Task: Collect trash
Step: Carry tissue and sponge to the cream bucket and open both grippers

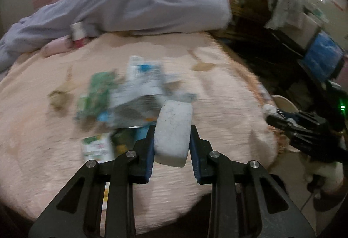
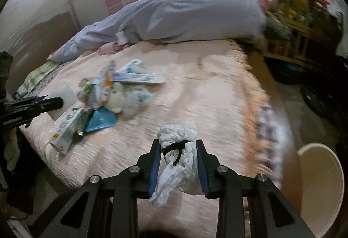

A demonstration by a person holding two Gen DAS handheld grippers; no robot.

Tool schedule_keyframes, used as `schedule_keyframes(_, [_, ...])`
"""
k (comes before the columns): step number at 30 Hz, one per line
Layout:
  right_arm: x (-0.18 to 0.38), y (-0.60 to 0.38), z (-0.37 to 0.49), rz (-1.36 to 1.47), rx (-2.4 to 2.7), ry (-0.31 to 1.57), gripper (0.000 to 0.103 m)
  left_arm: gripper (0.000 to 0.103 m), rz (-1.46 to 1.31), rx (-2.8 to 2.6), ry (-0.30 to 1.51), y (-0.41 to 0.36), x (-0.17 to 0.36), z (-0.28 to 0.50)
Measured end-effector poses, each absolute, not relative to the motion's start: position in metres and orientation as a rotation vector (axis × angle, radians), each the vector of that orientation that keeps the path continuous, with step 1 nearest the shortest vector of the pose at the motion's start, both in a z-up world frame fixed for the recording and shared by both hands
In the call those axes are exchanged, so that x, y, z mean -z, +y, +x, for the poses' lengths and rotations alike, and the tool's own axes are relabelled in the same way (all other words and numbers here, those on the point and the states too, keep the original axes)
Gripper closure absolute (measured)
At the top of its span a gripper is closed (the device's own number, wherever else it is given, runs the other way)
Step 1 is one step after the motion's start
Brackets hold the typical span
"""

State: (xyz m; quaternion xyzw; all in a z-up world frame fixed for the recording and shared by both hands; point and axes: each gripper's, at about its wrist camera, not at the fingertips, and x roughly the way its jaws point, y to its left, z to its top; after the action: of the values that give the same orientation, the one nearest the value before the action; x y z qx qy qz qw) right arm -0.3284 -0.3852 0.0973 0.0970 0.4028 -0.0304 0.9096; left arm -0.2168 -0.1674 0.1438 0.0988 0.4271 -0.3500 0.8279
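My left gripper (image 1: 172, 133) is shut on a white foam block (image 1: 173, 131) and holds it above the pink bed cover; it also shows from the side in the right wrist view (image 2: 58, 103). My right gripper (image 2: 178, 148) is shut on a crumpled white bag tied with a black cord (image 2: 179, 155), above the bed's near edge. A pile of trash (image 2: 108, 94) lies on the bed: cartons, wrappers, a blue packet and a toothpaste box. In the left wrist view the pile (image 1: 128, 94) is blurred, just beyond the foam block.
A person in grey clothes (image 2: 184, 9) lies across the far side of the bed (image 2: 195, 96). A cream round bin (image 2: 319, 183) stands on the floor at the right. Shelves (image 2: 293, 31) with clutter stand at the back right. A small roll (image 2: 120, 39) lies by the person.
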Motion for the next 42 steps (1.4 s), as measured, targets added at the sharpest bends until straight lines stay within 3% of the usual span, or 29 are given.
schedule_keyframes(18, [-0.074, -0.566, -0.468, 0.427, 0.505, 0.837, 0.073, 0.075, 0.282, 1.189, 0.982, -0.415, -0.145, -0.303])
schedule_keyframes(21, [-0.065, -0.586, -0.481, 0.466, 0.541, 0.843, 0.073, 0.071, 0.28, 1.225, 0.99, -0.449, -0.137, -0.309])
schedule_keyframes(23, [-0.059, -0.598, -0.487, 0.486, 0.565, 0.846, 0.073, 0.061, 0.261, 1.266, 1.006, -0.464, -0.13, -0.309])
schedule_keyframes(24, [-0.057, -0.603, -0.489, 0.499, 0.573, 0.848, 0.073, 0.051, 0.255, 1.28, 1.016, -0.469, -0.128, -0.309])
schedule_keyframes(25, [-0.055, -0.606, -0.489, 0.511, 0.577, 0.85, 0.068, 0.048, 0.249, 1.286, 1.026, -0.473, -0.126, -0.308])
schedule_keyframes(28, [-0.051, -0.616, -0.493, 0.561, 0.596, 0.832, 0.053, 0.047, 0.244, 1.275, 1.029, -0.474, -0.125, -0.305])
schedule_keyframes(42, [-0.059, -0.573, -0.468, 0.522, 0.523, 0.847, 0.05, 0.047, 0.335, 1.027, 0.893, -0.401, -0.134, -0.297])
